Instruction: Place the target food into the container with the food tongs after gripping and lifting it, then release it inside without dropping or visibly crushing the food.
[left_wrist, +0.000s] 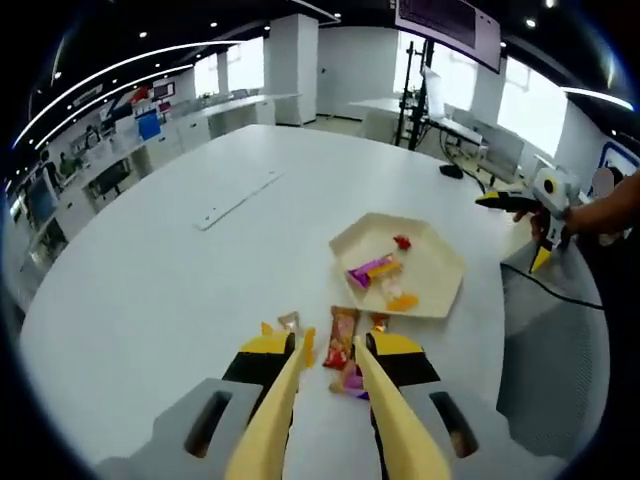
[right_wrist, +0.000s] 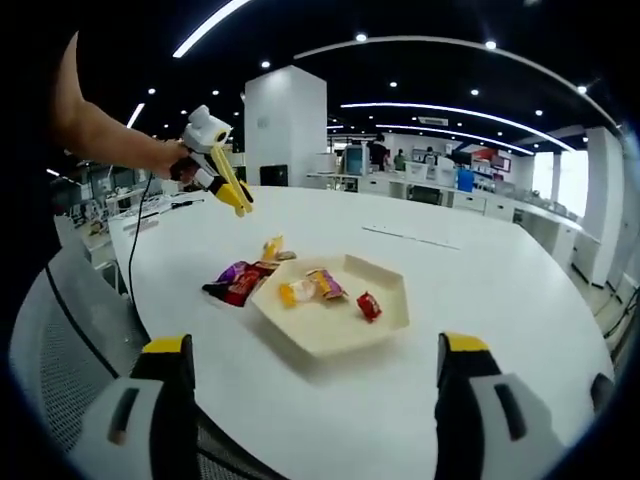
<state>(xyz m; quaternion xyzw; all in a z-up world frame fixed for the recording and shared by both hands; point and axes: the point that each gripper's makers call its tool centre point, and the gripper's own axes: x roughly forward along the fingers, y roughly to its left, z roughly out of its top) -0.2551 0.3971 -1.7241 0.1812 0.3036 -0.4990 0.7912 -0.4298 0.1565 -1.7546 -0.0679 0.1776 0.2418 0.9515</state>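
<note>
On the big white table (left_wrist: 150, 290) sits a cream, six-sided tray (left_wrist: 440, 262), and several wrapped snacks already lie in it: a small red one (left_wrist: 402, 241) toward the far side, a purple-and-pink one (left_wrist: 369, 270) near the middle, and an orange one (left_wrist: 402, 300) closer to the near edge. Just outside the tray's near rim a few more packets lie loose on the table, among them a long red-orange bar wrapper (left_wrist: 341, 337) and a purple wrapper (left_wrist: 351, 379) partly hidden by the jaws.

Seen from the left gripper view, the left gripper (left_wrist: 330, 352) holds long yellow tongs whose arms reach out over those loose packets. The tips stand a little apart with the red-orange wrapper showing between them; whether they touch it I cannot tell.

From the right gripper view, the right gripper (right_wrist: 315, 350) has its black, yellow-capped jaws spread wide, one at each side of the picture, with nothing between them; the tray lies beyond them on the table. The loose packets sit just beside the tray's left rim. A person's hand (right_wrist: 183, 165) holds the other gripper with the yellow tongs (right_wrist: 230, 185) above the table's far left edge.
</note>
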